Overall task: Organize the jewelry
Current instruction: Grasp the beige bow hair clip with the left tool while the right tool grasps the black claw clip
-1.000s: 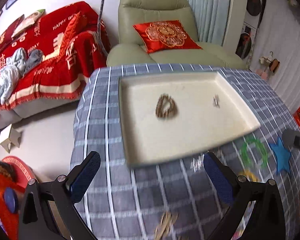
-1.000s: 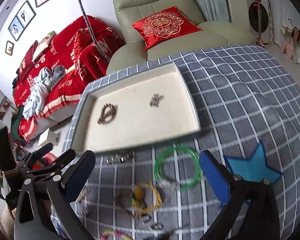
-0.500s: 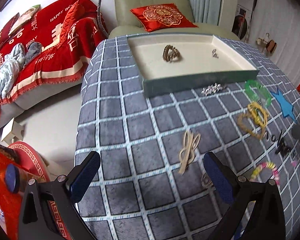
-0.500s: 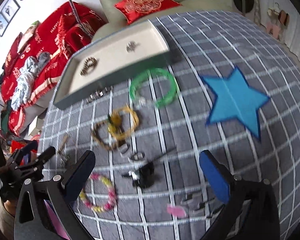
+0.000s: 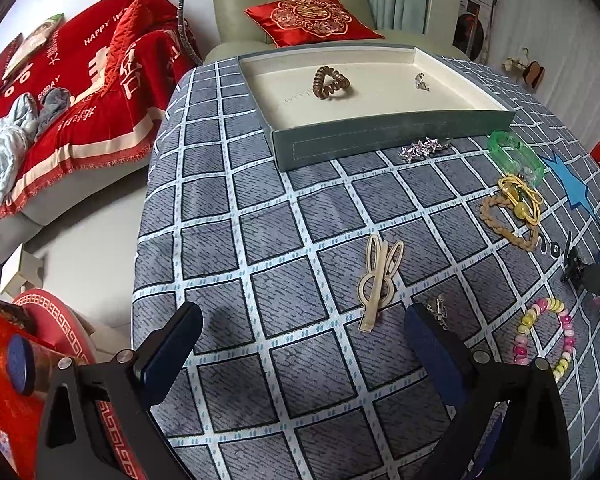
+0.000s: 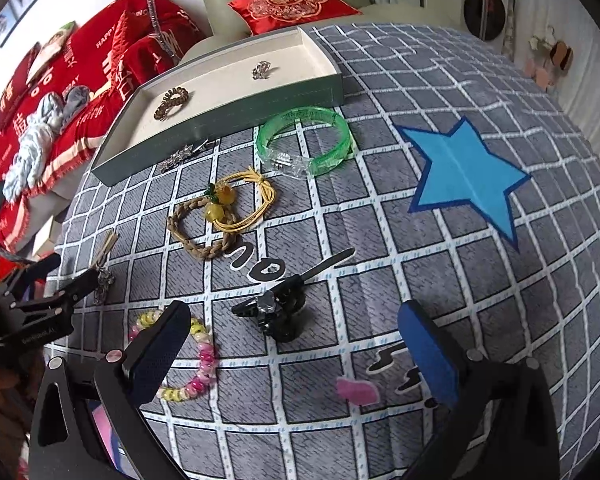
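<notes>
My left gripper (image 5: 300,344) and right gripper (image 6: 296,338) both hover with jaws spread wide, gripping nothing. On the checked desk (image 5: 228,240) the tray (image 5: 380,140) holds a coil tie (image 5: 330,82) and a small silver piece (image 5: 421,81). Outside it lie a green bangle (image 6: 304,146), yellow tie (image 6: 240,200), black clip (image 6: 276,308), bead bracelet (image 6: 192,364) and beige clip (image 5: 378,280). The red blanket (image 5: 80,92) reads "HAPPY" and "BIGDAY".

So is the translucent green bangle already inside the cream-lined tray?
No, the translucent green bangle lies on the checked tablecloth just outside the front wall of the cream-lined tray.
</notes>
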Motion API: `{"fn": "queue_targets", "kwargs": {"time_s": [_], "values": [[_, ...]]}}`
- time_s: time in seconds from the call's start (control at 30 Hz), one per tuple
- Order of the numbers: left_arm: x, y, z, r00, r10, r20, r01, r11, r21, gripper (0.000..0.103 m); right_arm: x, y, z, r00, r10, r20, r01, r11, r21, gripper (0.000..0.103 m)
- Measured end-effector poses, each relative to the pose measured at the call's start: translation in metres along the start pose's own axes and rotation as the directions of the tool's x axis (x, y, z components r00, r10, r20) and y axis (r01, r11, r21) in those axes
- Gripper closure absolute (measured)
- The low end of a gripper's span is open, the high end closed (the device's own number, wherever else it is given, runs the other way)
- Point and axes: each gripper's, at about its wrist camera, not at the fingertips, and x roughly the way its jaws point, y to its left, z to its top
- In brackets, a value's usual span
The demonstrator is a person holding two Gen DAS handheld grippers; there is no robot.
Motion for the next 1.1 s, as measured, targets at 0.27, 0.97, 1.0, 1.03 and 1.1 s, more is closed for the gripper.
{"fn": "queue_targets", "kwargs": {"time_s": [0.27, 0.97, 1.0, 1.03, 1.1], "values": [[0.002, -0.001, 0.007, 0.999, -0.039, 0.004, 0.039, 0.999, -0.002, 0.01, -0.001, 0.003, -0.001, 1.0, -0.004, 0.009, 0.005, 0.996, -0.084, 0.027], [-0.01, -0.019, 0.001, 0.992, -0.128, 0.0, 0.128, 0.992, 0.02, 0.078, 0.008, 0.029, -0.01, 1.0, -0.019, -0.007, 0.017, 0.976, -0.217, 0.075], [-0.01, -0.018, 0.0, 0.991, -0.132, 0.002, 0.132, 0.991, 0.015, 0.078, 0.008, 0.03, -0.01, 1.0, -0.021, -0.005, 0.02, 0.976, -0.217, 0.084], [-0.01, -0.017, 0.0, 0.991, -0.136, 0.003, 0.136, 0.991, 0.009, 0.078, 0.008, 0.029, -0.01, 1.0, -0.019, -0.005, 0.018, 0.977, -0.213, 0.084], [-0.011, -0.014, -0.002, 0.989, -0.148, 0.003, 0.148, 0.989, -0.015, 0.078, 0.006, 0.028, -0.009, 1.0, -0.008, -0.002, 0.007, 0.978, -0.21, 0.084]]}}
